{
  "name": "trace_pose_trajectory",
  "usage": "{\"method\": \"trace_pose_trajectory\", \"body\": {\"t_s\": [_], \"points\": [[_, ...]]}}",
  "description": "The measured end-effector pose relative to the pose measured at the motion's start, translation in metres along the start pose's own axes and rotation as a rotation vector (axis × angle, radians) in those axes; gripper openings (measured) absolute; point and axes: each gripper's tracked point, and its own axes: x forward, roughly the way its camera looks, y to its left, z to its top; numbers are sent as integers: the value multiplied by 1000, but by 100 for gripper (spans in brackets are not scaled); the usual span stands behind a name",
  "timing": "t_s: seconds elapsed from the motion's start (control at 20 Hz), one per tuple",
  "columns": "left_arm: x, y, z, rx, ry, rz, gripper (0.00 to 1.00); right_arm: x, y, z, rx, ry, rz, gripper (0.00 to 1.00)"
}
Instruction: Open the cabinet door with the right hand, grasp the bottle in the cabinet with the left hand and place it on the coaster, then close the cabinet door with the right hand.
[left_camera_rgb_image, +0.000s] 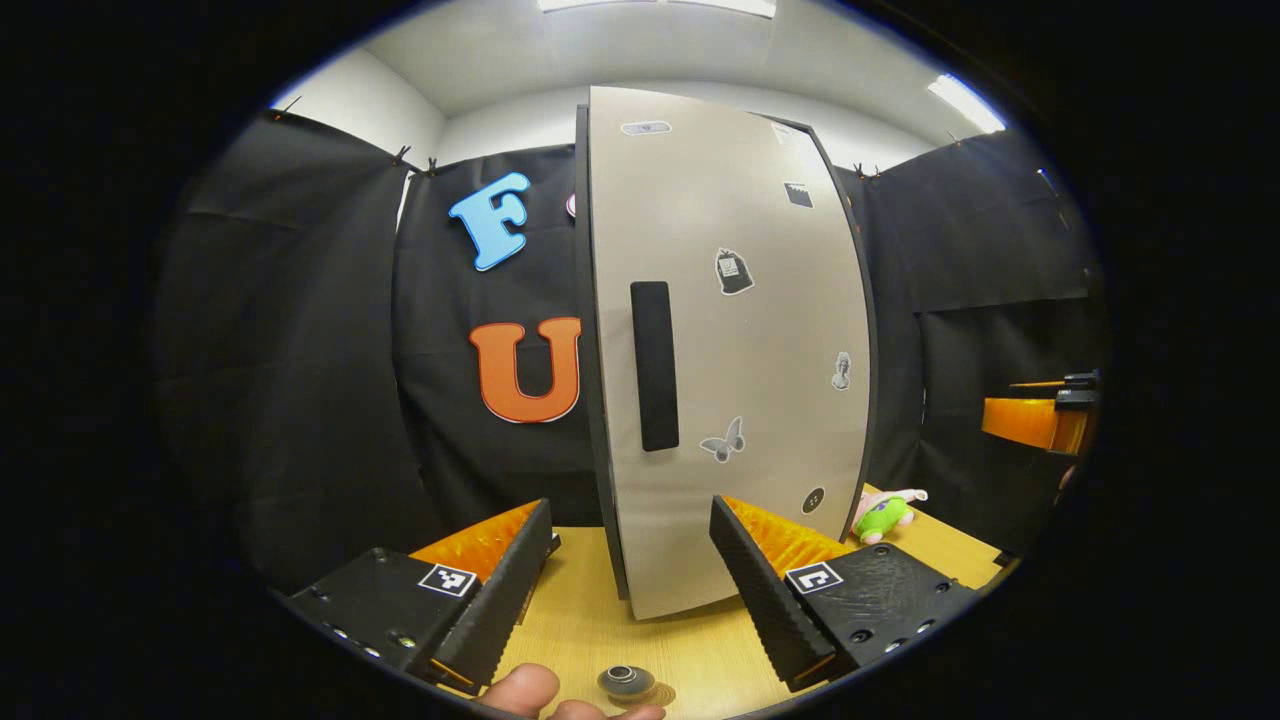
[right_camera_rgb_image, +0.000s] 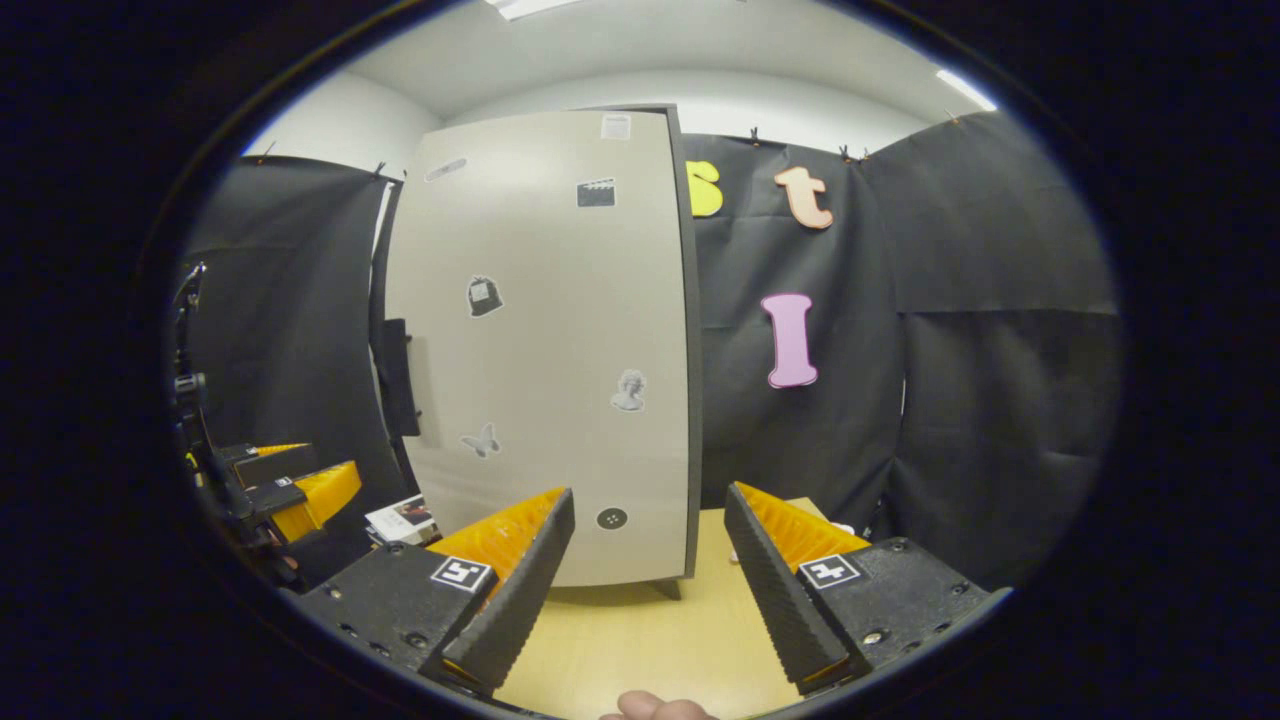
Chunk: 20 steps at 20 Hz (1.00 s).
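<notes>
The cabinet (left_camera_rgb_image: 730, 350) stands upright on the wooden bench (left_camera_rgb_image: 690, 640), at the centre of the left gripper view. Its pale door (left_camera_rgb_image: 720, 300) is closed and carries several small stickers. A dark vertical handle (left_camera_rgb_image: 654, 366) sits near the door's left edge. The bottle is not visible behind the closed door.

Left tongs (left_camera_rgb_image: 630, 580): spread wide, holding nothing. They occupy the bottom centre of the left gripper view, in front of the lower part of the door and apart from it. The handle lies above the gap between the fingers. A small round dark object (left_camera_rgb_image: 626, 681), possibly the coaster, lies on the bench at the bottom centre, below the tongs. Fingertips of a hand (left_camera_rgb_image: 545, 695) show beside it. A green and pink plush toy (left_camera_rgb_image: 885, 515) lies on the bench at the lower right of the cabinet.

Right tongs (right_camera_rgb_image: 650, 575): spread wide, holding nothing. They occupy the bottom centre of the right gripper view, in front of the door's lower right corner and apart from it. In this view the handle (right_camera_rgb_image: 397, 375) lies at the door's left edge, well to the upper left of the tongs. The other gripper shows at the left edge of this view.
</notes>
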Motion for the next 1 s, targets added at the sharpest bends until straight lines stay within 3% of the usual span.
{"method": "trace_pose_trajectory", "body": {"t_s": [1.0], "points": [[-6,2,-3,-19,9,5,97,-2,-11,-6,27,23,-14,97]]}}
